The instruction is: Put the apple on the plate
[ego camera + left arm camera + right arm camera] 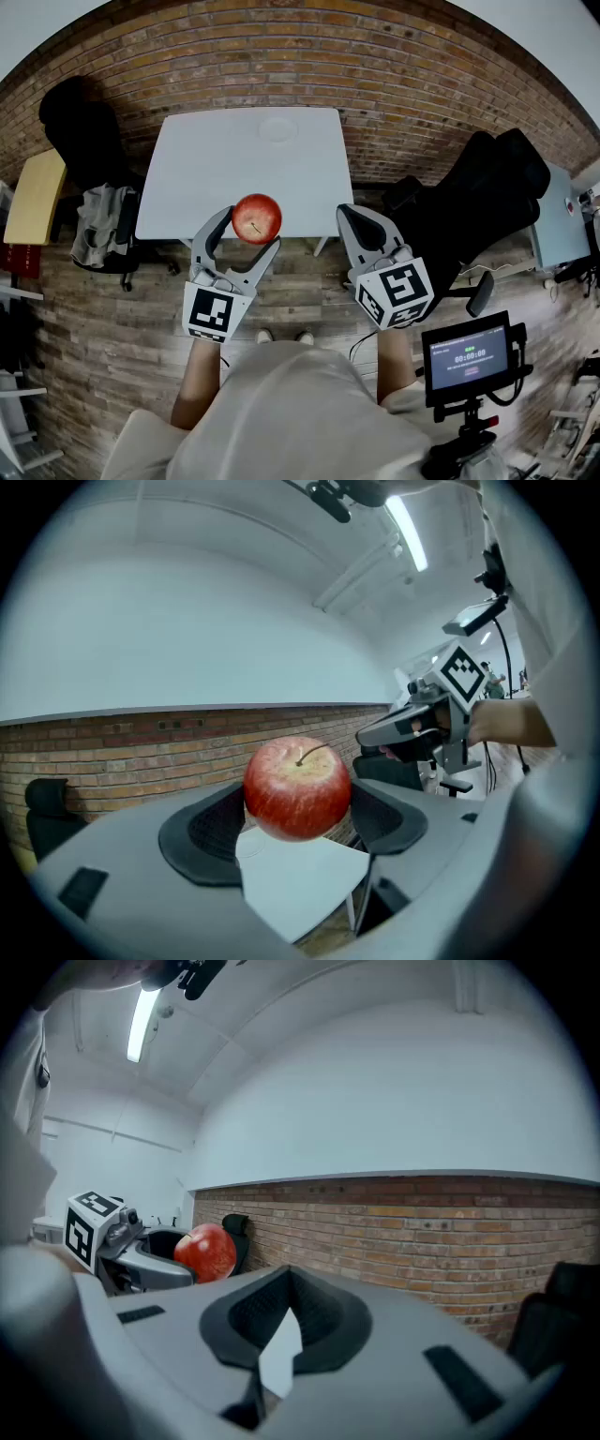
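The round red apple with a yellow-flecked top (256, 217) hangs clear of any surface, stem up, gripped between the widely spread jaws of the left gripper (251, 228), its sides against both dark pads. Past those jaws lies the white rectangular worktop (206, 169), and on its far part sits a pale round plate (277, 128), well apart from the apple. The right gripper (344, 214) is level beside the left, its jaws closed together with nothing between them. A red brick wall (422, 84) stands beyond the worktop.
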`<state>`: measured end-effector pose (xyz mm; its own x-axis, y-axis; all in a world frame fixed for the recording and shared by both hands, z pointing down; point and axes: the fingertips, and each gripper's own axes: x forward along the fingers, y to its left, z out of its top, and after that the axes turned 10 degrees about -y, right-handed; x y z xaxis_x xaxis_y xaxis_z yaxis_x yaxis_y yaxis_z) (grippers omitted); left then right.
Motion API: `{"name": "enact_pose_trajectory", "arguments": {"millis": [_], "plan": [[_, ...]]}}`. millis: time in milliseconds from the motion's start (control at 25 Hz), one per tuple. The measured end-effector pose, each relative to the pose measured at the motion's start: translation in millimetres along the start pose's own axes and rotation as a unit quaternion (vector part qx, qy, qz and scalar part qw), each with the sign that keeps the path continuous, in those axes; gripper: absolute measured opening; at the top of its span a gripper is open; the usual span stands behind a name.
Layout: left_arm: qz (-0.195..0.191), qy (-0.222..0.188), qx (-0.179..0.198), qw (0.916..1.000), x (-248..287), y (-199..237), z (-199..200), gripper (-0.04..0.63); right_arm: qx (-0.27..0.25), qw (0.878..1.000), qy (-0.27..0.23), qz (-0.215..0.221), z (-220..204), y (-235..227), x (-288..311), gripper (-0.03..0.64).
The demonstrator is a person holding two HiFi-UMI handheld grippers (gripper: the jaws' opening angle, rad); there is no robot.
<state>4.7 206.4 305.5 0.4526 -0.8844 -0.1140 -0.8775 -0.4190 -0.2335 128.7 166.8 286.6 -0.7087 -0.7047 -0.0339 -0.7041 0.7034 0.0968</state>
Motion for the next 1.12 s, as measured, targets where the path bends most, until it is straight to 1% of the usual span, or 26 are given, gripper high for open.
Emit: {"name": "enact_pose_trajectory", "arguments": {"millis": [120, 400, 640, 880, 1120], "plan": [[-0.001, -0.004, 0.001, 1.0000, 1.2, -0.4, 0.5, 0.359, 0.001, 1.000, -0.005, 0.003, 0.5, 0.8, 0.4, 0.002], [0.005, -0.008, 0.004, 0.9999, 14.0, -10.6, 2.0, 0.359, 0.013, 0.999, -0.014, 0.031, -2.3, -7.7, -4.0, 0.003], [0.024, -0.012, 0.001, 0.9996, 2.7, -22.2, -7.0, 0.359, 0.009, 0.998, -0.016, 0.052, -13.6, 0.3, -12.9, 0.003], [0.045, 0.005, 0.001, 0.9990, 22.7, -42.3, 3.9, 0.359, 0.020, 0.997, -0.005, 0.073, -13.2, -30.4, -28.9, 0.003], [0.039, 0.003, -0.004, 0.9992, 33.1, -45.0, 2.5, 0.359, 0.023, 0.998, -0.005, 0.066, -17.0, -42.2, -27.6, 0.003]]}}
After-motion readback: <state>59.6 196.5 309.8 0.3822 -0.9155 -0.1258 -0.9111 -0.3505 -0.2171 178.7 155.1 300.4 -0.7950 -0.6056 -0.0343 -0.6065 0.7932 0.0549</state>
